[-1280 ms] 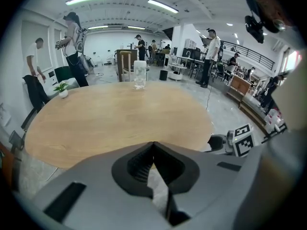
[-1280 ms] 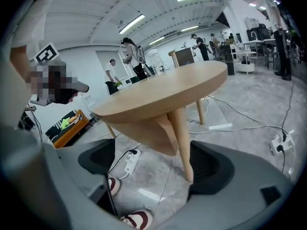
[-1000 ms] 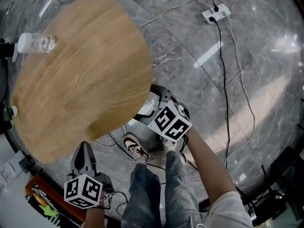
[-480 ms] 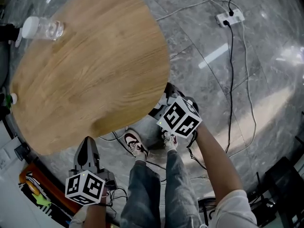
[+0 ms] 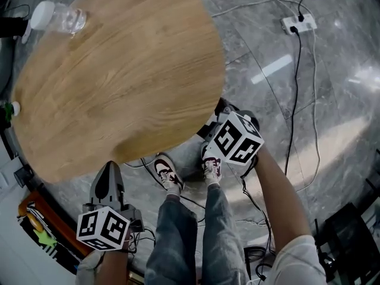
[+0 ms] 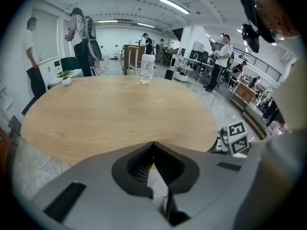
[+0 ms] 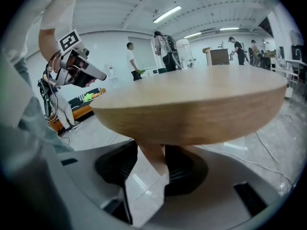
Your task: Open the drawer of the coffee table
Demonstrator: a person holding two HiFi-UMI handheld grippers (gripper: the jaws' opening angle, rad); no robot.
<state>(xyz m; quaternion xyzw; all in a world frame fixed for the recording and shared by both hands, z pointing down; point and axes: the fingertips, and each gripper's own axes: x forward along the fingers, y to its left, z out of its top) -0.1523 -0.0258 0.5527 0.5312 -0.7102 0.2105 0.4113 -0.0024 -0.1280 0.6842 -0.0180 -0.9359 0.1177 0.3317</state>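
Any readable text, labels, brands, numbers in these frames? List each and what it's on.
No readable text anywhere.
Marker cubes: black-and-white square patterns only, no letters.
Bottle: no label legible.
Orange-and-black item on the floor: green print, too blurred to read.

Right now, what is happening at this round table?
A person stands at the round wooden coffee table, a gripper in each hand. The right gripper reaches under the table's edge; its fingers have just been closing on a wooden tab hanging beneath the top, likely the drawer's pull, and seem to press it. The left gripper, fingers shut and empty, is held near the table's edge. No drawer is seen pulled out yet.
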